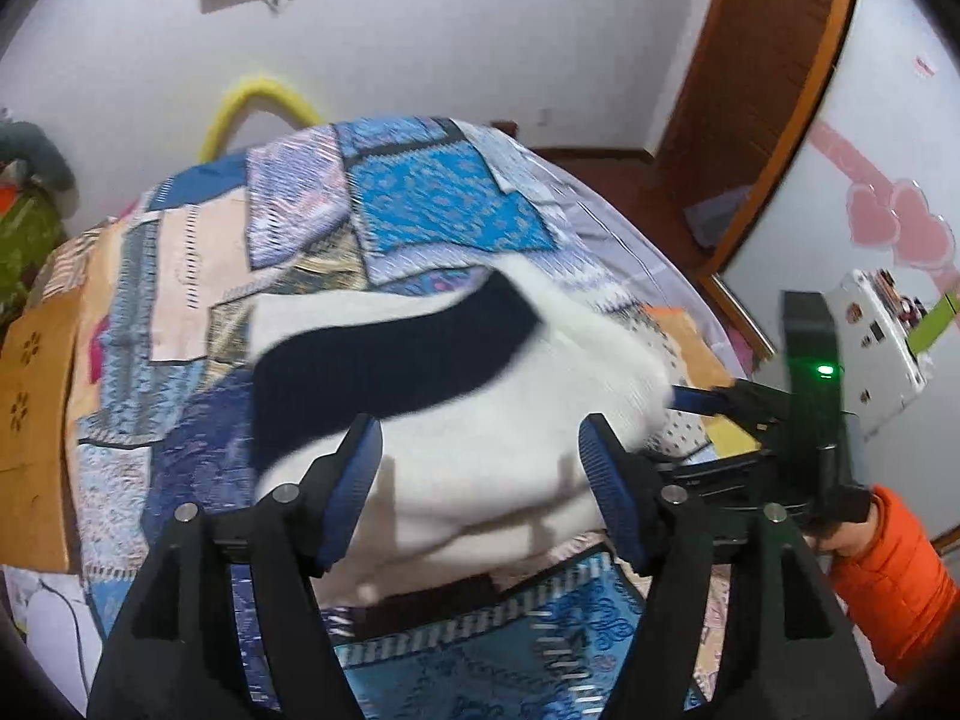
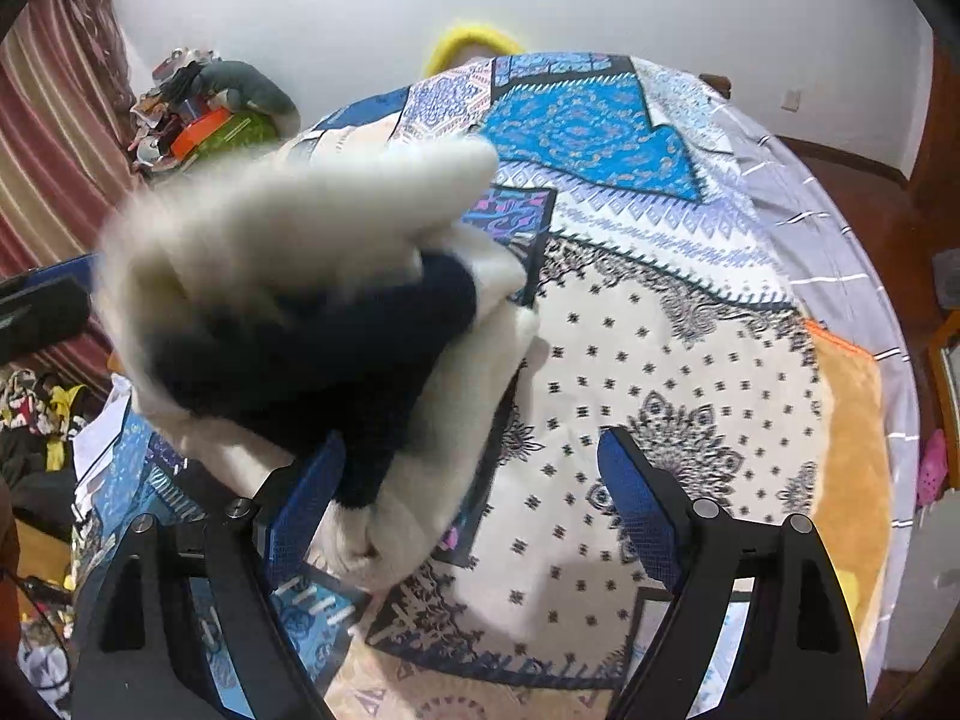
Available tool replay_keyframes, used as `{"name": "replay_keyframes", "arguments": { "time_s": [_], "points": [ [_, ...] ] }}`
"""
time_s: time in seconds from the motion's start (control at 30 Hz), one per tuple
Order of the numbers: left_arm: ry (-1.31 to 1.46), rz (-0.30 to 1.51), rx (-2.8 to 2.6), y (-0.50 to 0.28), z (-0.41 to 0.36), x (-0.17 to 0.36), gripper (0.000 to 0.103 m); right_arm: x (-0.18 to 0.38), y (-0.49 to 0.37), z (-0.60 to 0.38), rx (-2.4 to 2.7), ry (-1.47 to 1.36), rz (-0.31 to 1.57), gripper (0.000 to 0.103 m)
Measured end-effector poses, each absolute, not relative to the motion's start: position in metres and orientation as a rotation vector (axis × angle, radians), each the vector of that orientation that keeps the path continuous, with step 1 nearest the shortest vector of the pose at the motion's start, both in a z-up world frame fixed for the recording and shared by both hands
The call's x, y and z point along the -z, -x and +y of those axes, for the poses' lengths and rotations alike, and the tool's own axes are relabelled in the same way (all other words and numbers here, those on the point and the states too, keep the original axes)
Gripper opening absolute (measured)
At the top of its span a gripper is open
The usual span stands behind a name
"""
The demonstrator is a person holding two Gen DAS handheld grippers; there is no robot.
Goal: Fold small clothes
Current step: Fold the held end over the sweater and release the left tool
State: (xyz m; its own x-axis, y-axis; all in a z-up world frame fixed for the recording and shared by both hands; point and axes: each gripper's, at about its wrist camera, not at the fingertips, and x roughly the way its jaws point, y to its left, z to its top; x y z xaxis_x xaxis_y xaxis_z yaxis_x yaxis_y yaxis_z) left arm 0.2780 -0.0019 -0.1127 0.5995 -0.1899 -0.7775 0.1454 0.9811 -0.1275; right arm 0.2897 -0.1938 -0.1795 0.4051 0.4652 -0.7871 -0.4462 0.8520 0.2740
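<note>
A white knit garment [image 1: 510, 480] with a broad dark navy band [image 1: 390, 360] lies folded in thick layers on the patchwork quilt [image 1: 444, 198]. My left gripper [image 1: 480, 429] is open just above its near side, and the blue pads stand apart without pressing the cloth. In the right wrist view the garment [image 2: 288, 222] is blurred and bunched at the left, its navy part [image 2: 336, 336] reaching down beside the left pad. My right gripper [image 2: 474, 441] is open over the quilt [image 2: 660, 360], nothing pinched. A hand in an orange sleeve [image 1: 894, 576] holds the right gripper [image 1: 702, 402] at the garment's right edge.
A yellow hoop [image 1: 258, 96] leans on the wall behind the bed. A wooden door frame [image 1: 768, 60] and a white box [image 1: 870, 336] are at the right, a cardboard box [image 1: 30, 420] at the left. Clutter [image 2: 198, 108] and a striped curtain [image 2: 48, 150] stand beyond the bed's left side.
</note>
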Motion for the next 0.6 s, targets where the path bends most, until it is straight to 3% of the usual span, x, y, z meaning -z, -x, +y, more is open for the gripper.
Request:
{"name": "replay_keyframes", "arguments": {
  "time_s": [0.07,0.6],
  "points": [
    [0.072,0.899,0.163,-0.277,0.011,0.111,0.073,0.172,-0.287,-0.197,-0.568,-0.016,0.993,0.084],
    [0.154,1.036,0.029,-0.281,0.083,0.185,0.075,0.114,-0.282,-0.201,-0.534,-0.009,0.863,0.084]
  ]
}}
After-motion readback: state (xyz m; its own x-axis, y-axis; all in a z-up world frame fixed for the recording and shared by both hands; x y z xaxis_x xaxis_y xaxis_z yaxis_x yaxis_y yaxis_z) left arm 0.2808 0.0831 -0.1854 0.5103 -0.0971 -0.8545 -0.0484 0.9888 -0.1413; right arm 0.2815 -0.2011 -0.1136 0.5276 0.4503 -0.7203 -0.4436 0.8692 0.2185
